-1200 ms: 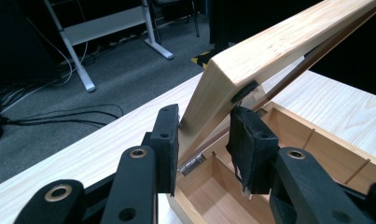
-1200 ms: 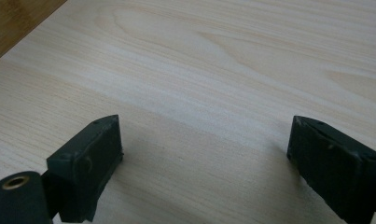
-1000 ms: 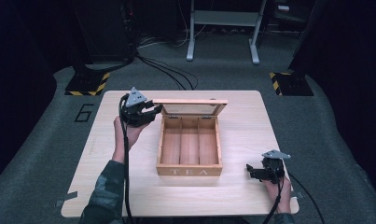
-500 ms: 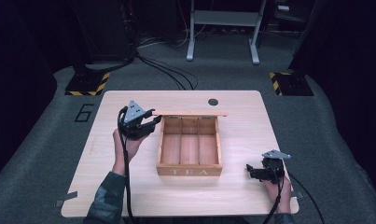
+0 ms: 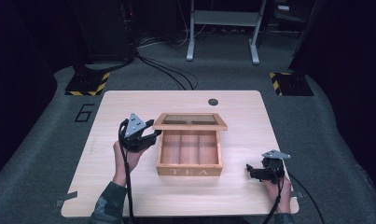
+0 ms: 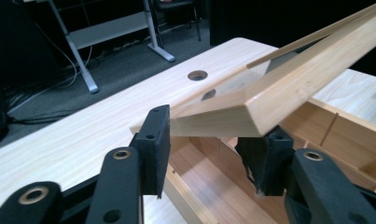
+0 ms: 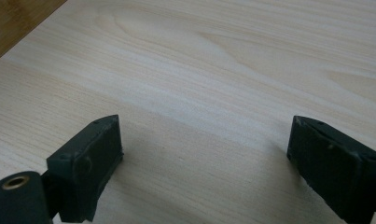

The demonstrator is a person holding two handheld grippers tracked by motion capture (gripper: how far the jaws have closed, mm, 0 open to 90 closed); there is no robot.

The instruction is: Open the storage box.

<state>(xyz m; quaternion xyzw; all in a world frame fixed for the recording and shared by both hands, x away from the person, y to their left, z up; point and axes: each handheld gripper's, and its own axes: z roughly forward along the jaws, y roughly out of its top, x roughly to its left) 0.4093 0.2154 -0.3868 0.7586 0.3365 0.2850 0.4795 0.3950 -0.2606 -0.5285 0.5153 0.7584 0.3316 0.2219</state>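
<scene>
A wooden tea box point(image 5: 189, 171) with three compartments stands mid-table, its glass-paned lid point(image 5: 190, 126) held half raised above it. My left gripper point(image 5: 154, 136) is at the lid's front left corner. In the left gripper view that lid corner point(image 6: 293, 93) lies between my left gripper's point(image 6: 213, 135) jaws, which have just been opening; one pad stands at its end and the other under it, not clamping. My right gripper point(image 5: 249, 171) rests open on the table to the right of the box, its jaws point(image 7: 204, 133) wide over bare wood.
The table point(image 5: 129, 196) has a round cable hole point(image 5: 213, 101) behind the box. Cables trail from both grippers toward the near edge. Beyond the table are a metal stand point(image 5: 223, 18), floor cables and hazard-striped bases point(image 5: 87, 84).
The lid has come down from steeply raised to half raised over the box, and my left hand has sunk with it. The right gripper has stayed put.
</scene>
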